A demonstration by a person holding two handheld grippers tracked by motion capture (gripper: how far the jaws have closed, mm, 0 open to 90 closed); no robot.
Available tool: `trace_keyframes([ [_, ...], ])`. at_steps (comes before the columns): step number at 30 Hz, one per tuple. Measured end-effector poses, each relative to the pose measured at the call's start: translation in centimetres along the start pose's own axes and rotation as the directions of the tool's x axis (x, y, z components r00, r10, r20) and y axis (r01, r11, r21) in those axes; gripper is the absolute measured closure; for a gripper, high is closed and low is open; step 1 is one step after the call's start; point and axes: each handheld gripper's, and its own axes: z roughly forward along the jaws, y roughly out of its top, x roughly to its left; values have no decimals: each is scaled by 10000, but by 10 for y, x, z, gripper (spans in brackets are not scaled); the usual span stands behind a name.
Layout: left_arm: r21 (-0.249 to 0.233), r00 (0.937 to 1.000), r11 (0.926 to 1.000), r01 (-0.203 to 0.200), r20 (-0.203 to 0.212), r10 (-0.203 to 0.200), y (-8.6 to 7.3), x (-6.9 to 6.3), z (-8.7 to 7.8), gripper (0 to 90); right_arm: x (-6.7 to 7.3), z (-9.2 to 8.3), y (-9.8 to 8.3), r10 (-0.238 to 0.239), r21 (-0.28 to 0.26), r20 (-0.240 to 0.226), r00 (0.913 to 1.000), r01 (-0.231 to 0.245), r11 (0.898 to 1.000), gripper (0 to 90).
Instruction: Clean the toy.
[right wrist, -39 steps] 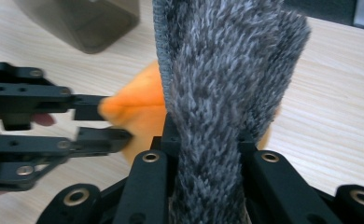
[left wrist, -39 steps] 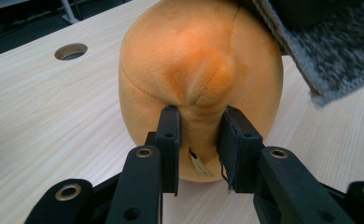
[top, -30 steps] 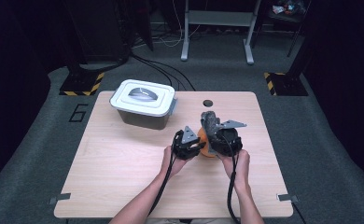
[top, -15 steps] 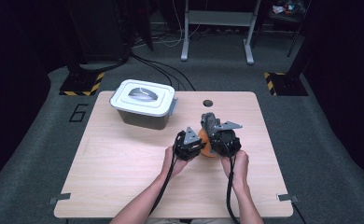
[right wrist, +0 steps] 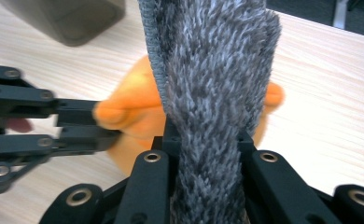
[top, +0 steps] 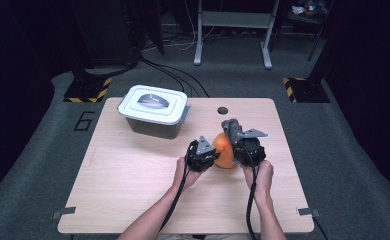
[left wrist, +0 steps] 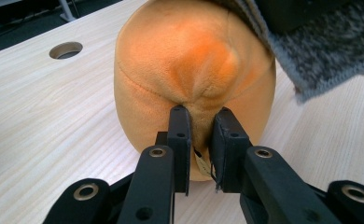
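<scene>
left gripper (left wrist: pixel 199 123): jaws have just been closing, we see them pinch a fold of the round orange plush toy (left wrist: pixel 194 65) | right gripper (right wrist: pixel 203 140): clamped on the grey fuzzy knitted cloth (right wrist: pixel 213 70) | toy: right half of the light wooden desk (top: pixel 133 175), between our grippers | far-left corner: grey lidded plastic box (top: pixel 155 111)

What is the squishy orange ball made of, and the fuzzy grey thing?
The round orange plush toy looks like soft short-pile fabric, probably stuffed: it has a stitched seam and puckers where the left tool pinches it. The shaggy grey cloth looks like long-fibre fleece or chenille with a hemmed edge.
</scene>
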Motion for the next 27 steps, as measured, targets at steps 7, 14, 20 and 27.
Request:
trace_keyframes([
  [7,1,10000,10000,-36,35,36,-1,0,0,787,-22,2,-4,488,70,397,9980,-491,9988,754],
  [14,-21,10000,10000,-24,1,24,-1,0,-1,786,-42,8,-8,1057,186,664,9922,-1071,9941,752],
  [20,-2,10000,10000,-90,-42,90,-1,-1,-1,786,-33,-6,-8,961,-102,105,9953,-960,9953,750],
  [27,40,10000,10000,-79,16,79,-1,-3,-1,785,4,-15,2,-34,-330,-1245,9922,-7,9995,749],
])
